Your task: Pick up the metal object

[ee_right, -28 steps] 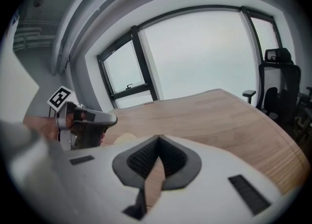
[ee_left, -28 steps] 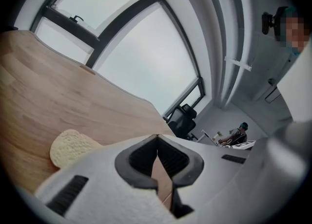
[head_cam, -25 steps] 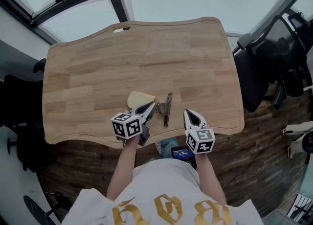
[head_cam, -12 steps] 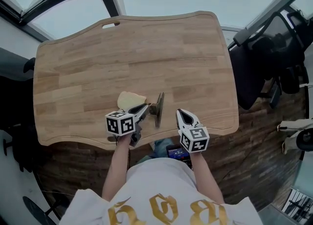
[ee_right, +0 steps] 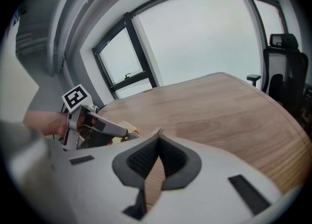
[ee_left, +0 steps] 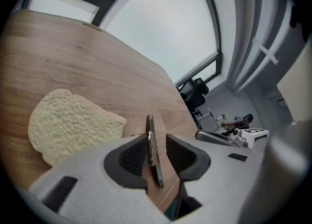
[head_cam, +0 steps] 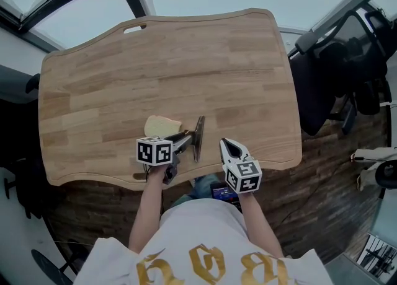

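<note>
Left gripper (ee_left: 158, 152) opening, with the thin metal strip (ee_left: 149, 130) between the jaws, low over the wooden table (head_cam: 186, 61), just beside the bread slice (head_cam: 160, 126). Right gripper (ee_right: 158, 140) closed, empty.

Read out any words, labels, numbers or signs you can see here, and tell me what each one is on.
No text reads clearly.
Person's shirt, gold lettering: upside down, cut off, unreadable.
Left claw, jaws opening around the metal object, marker cube: square black-and-white pattern, no words.
Right claw, marker cube: the same.
Small screen below the table edge: too small to read.
</note>
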A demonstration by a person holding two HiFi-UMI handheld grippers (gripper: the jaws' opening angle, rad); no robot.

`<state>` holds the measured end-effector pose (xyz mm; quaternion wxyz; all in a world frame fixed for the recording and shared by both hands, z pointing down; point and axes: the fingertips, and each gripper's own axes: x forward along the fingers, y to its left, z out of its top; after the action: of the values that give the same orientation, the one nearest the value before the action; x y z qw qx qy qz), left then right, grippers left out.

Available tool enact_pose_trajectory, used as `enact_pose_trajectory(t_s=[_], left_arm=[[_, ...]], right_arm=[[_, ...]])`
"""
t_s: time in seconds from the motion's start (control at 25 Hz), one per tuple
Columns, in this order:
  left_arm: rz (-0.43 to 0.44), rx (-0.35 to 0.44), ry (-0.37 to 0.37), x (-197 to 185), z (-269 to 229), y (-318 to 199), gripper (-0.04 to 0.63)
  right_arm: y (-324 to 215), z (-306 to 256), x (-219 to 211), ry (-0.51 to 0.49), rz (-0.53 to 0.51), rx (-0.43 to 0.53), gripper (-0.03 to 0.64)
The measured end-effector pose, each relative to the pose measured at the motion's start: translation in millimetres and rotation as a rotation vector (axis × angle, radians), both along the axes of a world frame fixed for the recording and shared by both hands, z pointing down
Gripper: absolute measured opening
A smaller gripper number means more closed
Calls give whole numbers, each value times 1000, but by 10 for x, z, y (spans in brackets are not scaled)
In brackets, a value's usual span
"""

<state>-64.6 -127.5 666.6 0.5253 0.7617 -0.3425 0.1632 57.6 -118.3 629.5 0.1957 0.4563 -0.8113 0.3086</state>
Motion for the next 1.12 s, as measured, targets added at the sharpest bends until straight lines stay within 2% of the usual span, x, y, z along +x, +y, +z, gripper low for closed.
enact_pose_trajectory(t_s=[0.52,0.96,1.12], left_arm=[[44,-93,-21,132,263,12,127],[88,-84,-76,151,301,-13,66],[80,-91,-57,162,309,-36,64]], right_arm=[[-47,178,146,10,25,-40,12],[-177,209,114,10,19,-52,12],[-175,236,100,15,12,-59,12]])
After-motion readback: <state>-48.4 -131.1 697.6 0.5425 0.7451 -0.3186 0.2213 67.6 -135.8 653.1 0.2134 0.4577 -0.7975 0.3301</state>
